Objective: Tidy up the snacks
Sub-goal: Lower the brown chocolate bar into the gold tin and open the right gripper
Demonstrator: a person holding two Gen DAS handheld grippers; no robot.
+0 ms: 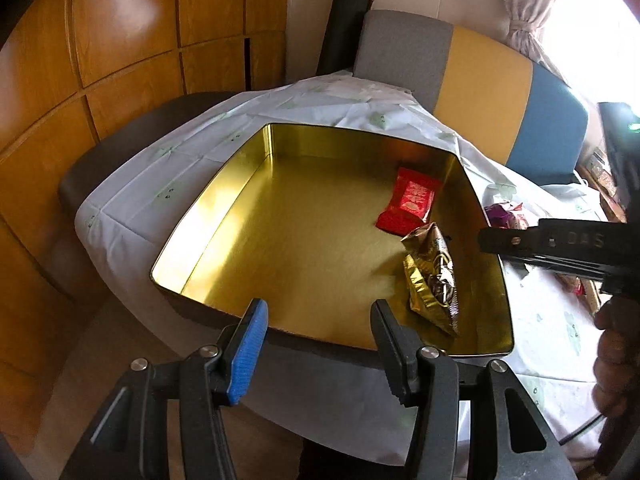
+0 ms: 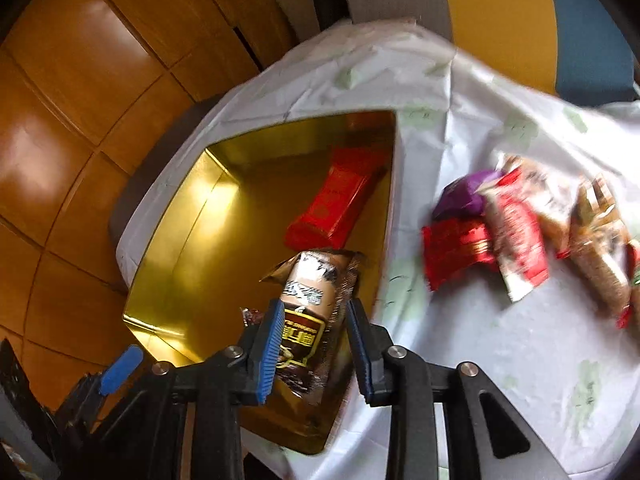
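Evidently the step in hand is dropping a snack into the gold tin [image 1: 224,216], which is sitting on the cloth-covered bench [image 1: 132,184] with its near rim just ahead of the left tongs [image 1: 318,320]. Doing it well probably means letting go only while the packet is hanging fully over the tin floor, clear of the right-hand wall, so it is landing flat beside the red packet [image 1: 408,204] rather than tipping out toward the loose pile of snacks [image 2: 520,232] lying on the cloth well apart from the tin. The right tongs [image 2: 314,344] are angling steeply downward above the tin's near right corner, their pads standing a little apart with the brown-and-gold packet [image 2: 308,312] between them; whether the pads are pressing on it or it is already slipping free is hard to tell, though the left view is showing it resting on the tin floor. The left tongs are hanging apart and empty, tilted down at the tin's near edge.
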